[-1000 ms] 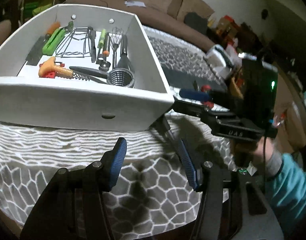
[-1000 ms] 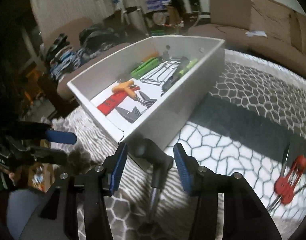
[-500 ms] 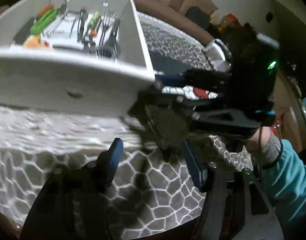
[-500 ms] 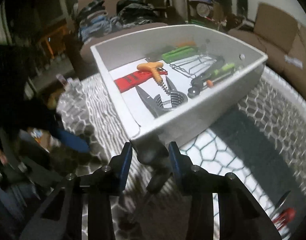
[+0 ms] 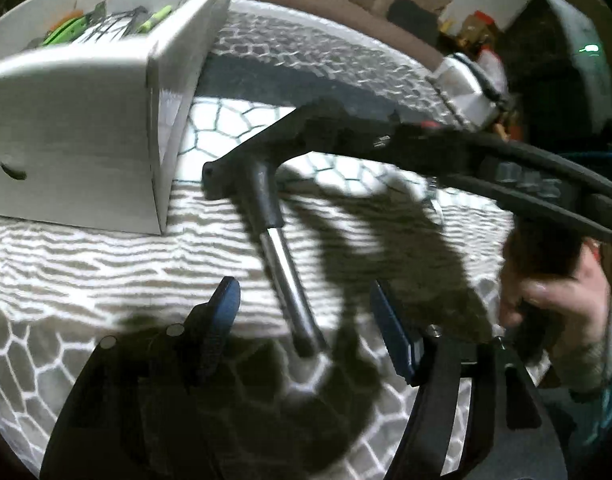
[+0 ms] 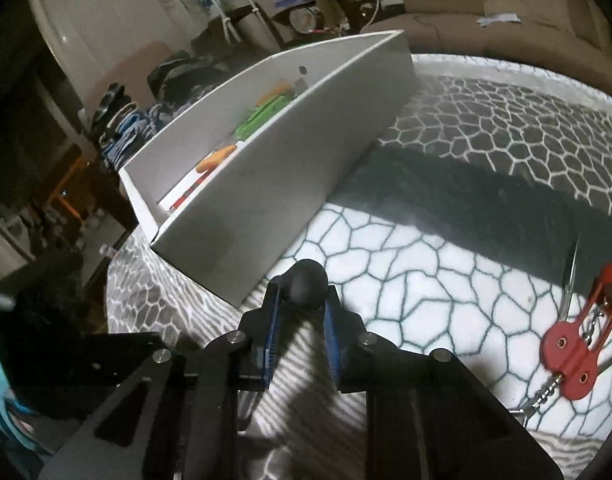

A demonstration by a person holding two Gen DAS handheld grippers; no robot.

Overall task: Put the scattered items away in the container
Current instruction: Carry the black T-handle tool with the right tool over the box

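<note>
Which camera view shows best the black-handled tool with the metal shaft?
The left wrist view: the black-handled tool shows from the side, T-shaped handle and metal shaft, held by the right gripper. The right wrist view shows only the handle's rounded end between the fingers.

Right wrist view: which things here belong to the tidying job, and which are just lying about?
Part of the job:
- white container, already holding tools
- black-handled tool, clamped in the right hand-held gripper
- red corkscrew, loose on the tablecloth
- left hand-held gripper, open

Just lying about:
- patterned tablecloth
- brown sofa
- pile of clothes
</note>
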